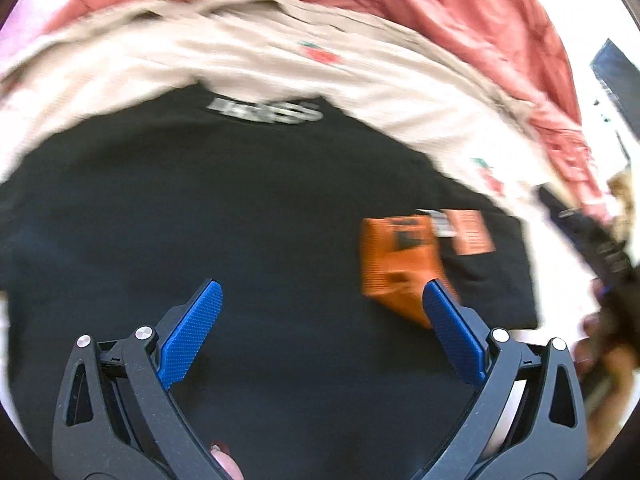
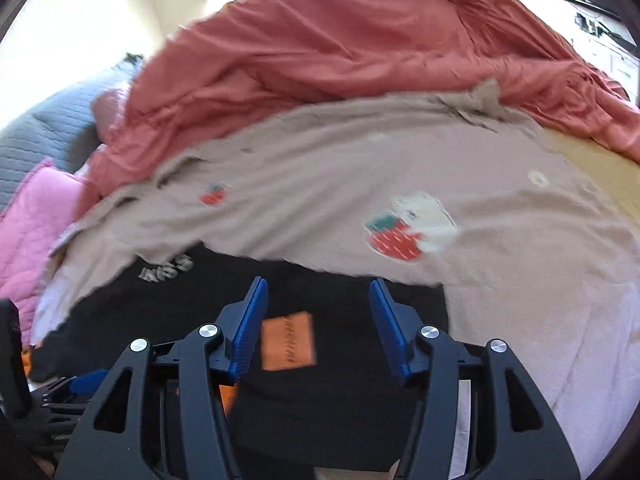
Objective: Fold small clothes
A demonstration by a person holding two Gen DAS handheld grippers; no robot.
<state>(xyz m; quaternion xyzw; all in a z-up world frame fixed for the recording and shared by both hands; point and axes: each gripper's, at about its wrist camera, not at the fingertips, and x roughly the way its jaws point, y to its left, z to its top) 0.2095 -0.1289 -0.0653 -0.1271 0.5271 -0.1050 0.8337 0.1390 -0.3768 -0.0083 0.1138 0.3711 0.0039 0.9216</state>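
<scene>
While the black shirt (image 1: 200,240) lies flat on the beige strawberry sheet (image 2: 500,272), its collar label points toward the red blanket (image 2: 340,40) heaped beyond. Orange patches (image 1: 396,260) show on its near right part. Both the left gripper (image 1: 320,320) and right gripper (image 2: 318,316) hover over it with jaws spread, holding nothing. Pink pillow (image 2: 28,232) sits left.

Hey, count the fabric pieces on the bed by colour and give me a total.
Black: 1, the black shirt with orange patches
Beige: 1, the strawberry-print cloth
Coral red: 1, the rumpled red fabric
Pink: 1, the quilted pink piece
Grey: 1, the quilted grey piece
Total: 5
</scene>
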